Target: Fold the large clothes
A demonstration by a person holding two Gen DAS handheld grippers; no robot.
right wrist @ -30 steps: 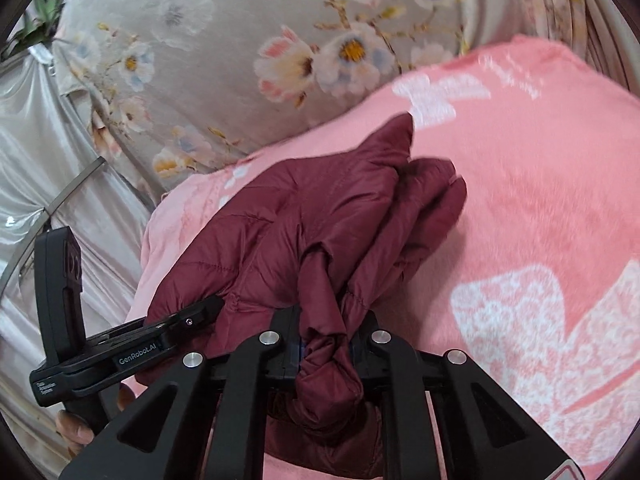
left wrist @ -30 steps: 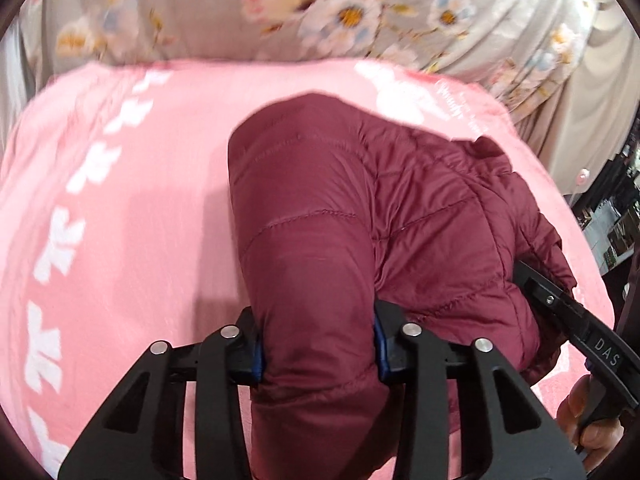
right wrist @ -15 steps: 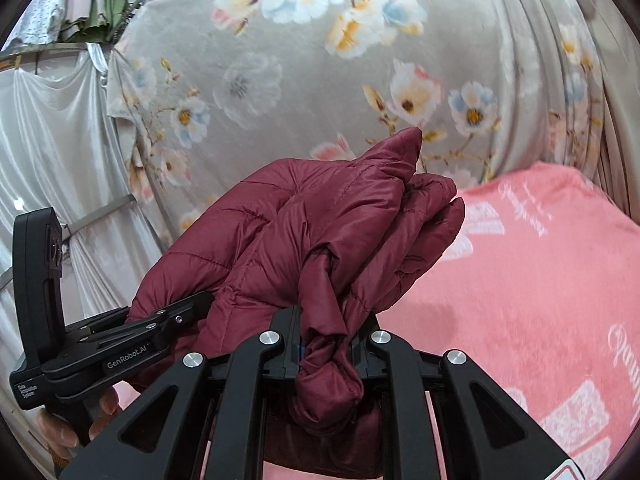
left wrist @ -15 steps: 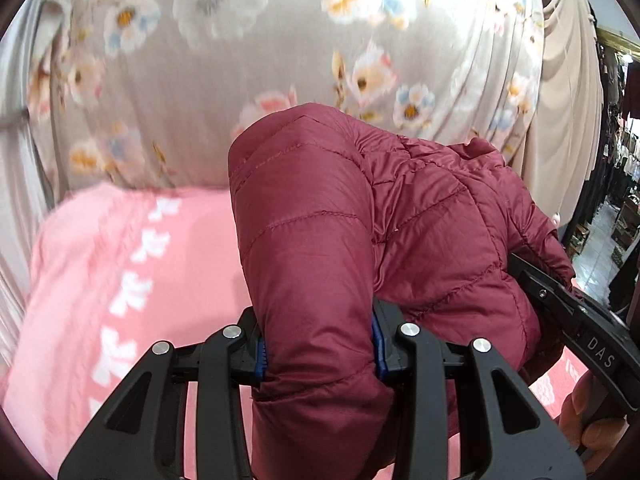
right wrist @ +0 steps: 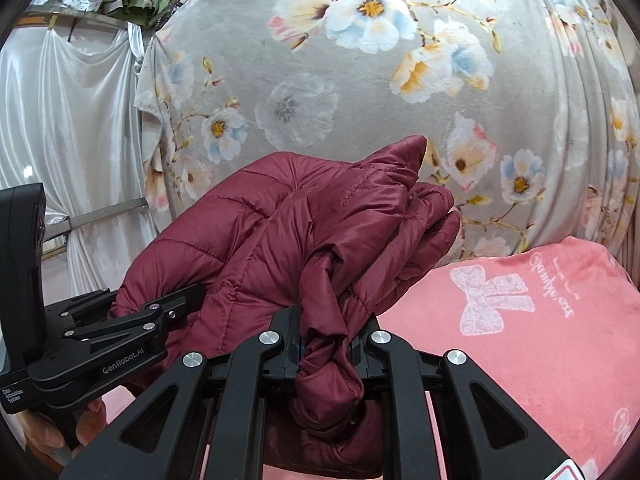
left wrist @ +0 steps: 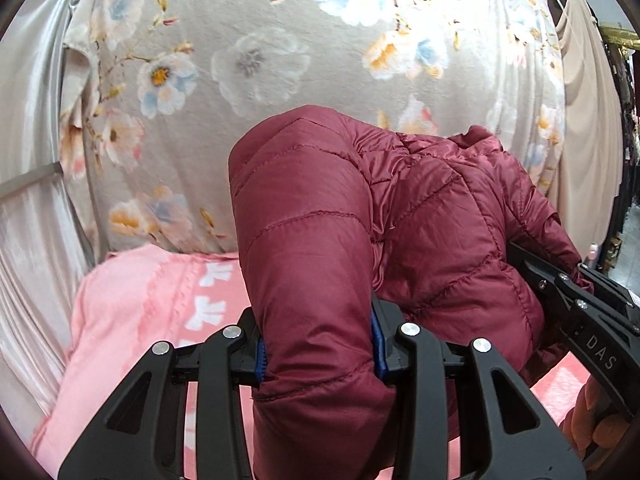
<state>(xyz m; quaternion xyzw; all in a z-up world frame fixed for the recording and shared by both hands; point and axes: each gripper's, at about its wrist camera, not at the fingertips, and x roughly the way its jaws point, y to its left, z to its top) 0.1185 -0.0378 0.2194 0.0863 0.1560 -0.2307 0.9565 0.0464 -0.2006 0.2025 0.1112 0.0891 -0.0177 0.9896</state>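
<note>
Nearest to me, my left hand-held gripper (left wrist: 318, 354) is clamped on a thick quilted fold of the dark red jacket (left wrist: 360, 216), its blue pads pressed into the padding on both sides. The bite is fairly wide because the layer is puffy. My right hand-held gripper (right wrist: 326, 346) is pinched nearly closed on a thinner, twisted bunch of the same jacket (right wrist: 304, 232), probably an edge or a cuff, though I cannot tell which part.

I hold it at two points so the bulk hangs between them and I can steer it as one piece rather than let it slump. In each view the other hand-held gripper shows at the side, buried in the jacket's edge, so my hands are near each other and the jacket is bunched, not stretched out.

The jacket is up in the air, clear of the pink blanket (right wrist: 540, 344) with white bows that lies below and beyond it. I judge that blanket to be where the jacket gets laid and folded, so the fold itself is not yet finished.

Farthest back hangs a grey flowered cloth (left wrist: 280, 60), with pale satin drapes (right wrist: 68, 112) to the left.
</note>
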